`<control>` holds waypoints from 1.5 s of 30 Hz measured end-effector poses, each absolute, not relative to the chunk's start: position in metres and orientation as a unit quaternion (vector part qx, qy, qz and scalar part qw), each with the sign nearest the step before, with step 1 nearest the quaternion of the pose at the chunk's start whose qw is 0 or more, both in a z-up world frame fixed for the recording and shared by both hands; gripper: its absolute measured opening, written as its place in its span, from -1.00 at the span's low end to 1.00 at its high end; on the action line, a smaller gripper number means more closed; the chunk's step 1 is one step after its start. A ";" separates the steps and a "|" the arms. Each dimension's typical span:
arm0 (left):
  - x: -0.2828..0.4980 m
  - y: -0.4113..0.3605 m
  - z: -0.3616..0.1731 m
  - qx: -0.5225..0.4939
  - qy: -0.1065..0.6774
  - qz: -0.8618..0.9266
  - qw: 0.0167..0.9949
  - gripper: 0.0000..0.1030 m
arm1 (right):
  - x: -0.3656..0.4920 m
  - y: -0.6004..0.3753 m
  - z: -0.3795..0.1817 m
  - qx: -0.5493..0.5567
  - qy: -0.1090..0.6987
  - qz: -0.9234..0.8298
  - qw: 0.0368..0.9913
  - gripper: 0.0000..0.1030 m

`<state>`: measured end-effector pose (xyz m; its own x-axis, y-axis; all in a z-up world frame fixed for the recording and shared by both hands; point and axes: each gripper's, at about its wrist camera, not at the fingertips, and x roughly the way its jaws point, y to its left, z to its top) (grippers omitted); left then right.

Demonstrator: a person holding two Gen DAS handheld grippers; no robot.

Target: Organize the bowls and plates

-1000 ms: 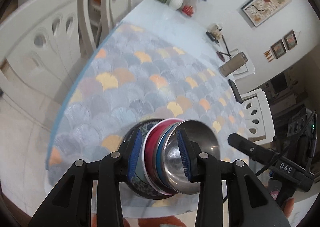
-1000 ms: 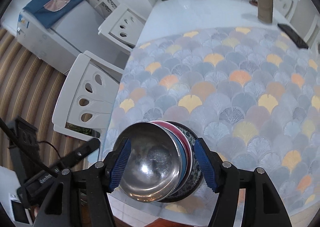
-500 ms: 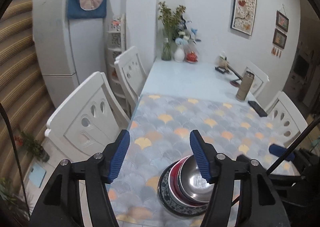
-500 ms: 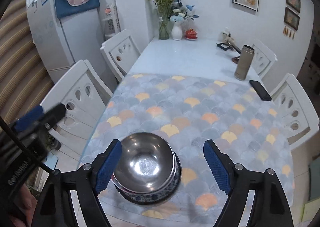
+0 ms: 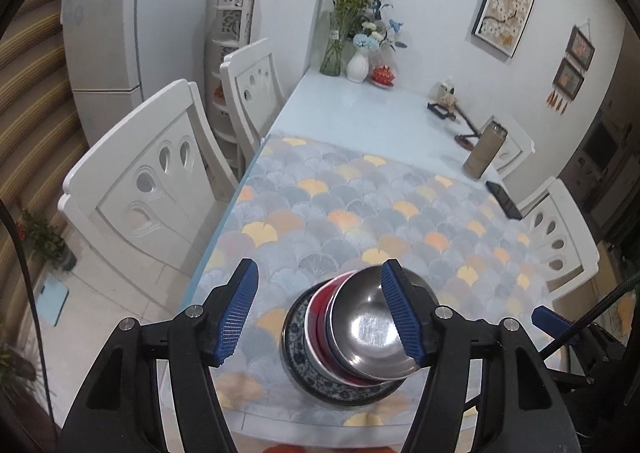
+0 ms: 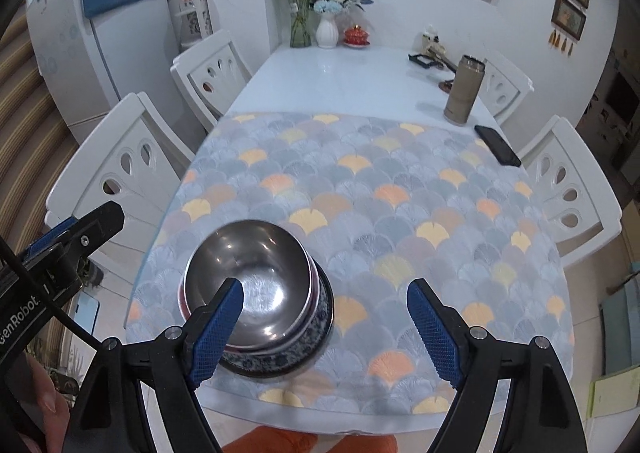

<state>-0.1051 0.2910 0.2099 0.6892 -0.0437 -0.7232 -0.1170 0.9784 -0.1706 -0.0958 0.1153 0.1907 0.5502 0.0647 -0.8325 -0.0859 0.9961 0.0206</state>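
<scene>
A stack of dishes stands near the table's front edge: a steel bowl (image 5: pixel 368 329) on top, a red bowl (image 5: pixel 316 317) under it, and a blue-and-white patterned plate (image 5: pixel 296 353) at the bottom. My left gripper (image 5: pixel 318 273) is open above and behind the stack, touching nothing. In the right wrist view the steel bowl (image 6: pixel 256 273) sits on the patterned plate (image 6: pixel 280 361). My right gripper (image 6: pixel 325 287) is open and empty, and its left finger overlaps the bowl in the picture. The left gripper (image 6: pixel 80 229) shows at the left edge.
A patterned cloth (image 6: pixel 380 193) covers the near half of the table. A tan flask (image 6: pixel 462 93) and a black phone (image 6: pixel 498 145) stand at the far right, vases (image 6: pixel 326 29) at the far end. White chairs (image 6: pixel 128 161) line both sides.
Both grippers opened, let go of the stack and pulled back and up. The stack stays on the cloth near the front edge.
</scene>
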 end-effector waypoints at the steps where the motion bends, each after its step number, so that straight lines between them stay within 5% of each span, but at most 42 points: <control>1: -0.105 0.291 0.209 -0.104 0.397 0.020 0.912 0.20 | -0.096 0.114 0.189 -0.010 0.475 0.043 0.879 0.59; 45: -0.093 0.295 0.195 -0.024 0.412 0.100 0.905 0.40 | -0.079 0.125 0.160 -0.004 0.523 0.063 0.850 0.59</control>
<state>-0.0927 0.2952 0.1947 0.6405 0.1611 -0.7508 -0.2012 0.9788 0.0383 -0.0792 0.1246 0.1600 0.4439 0.1031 -0.8901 -0.1116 0.9920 0.0592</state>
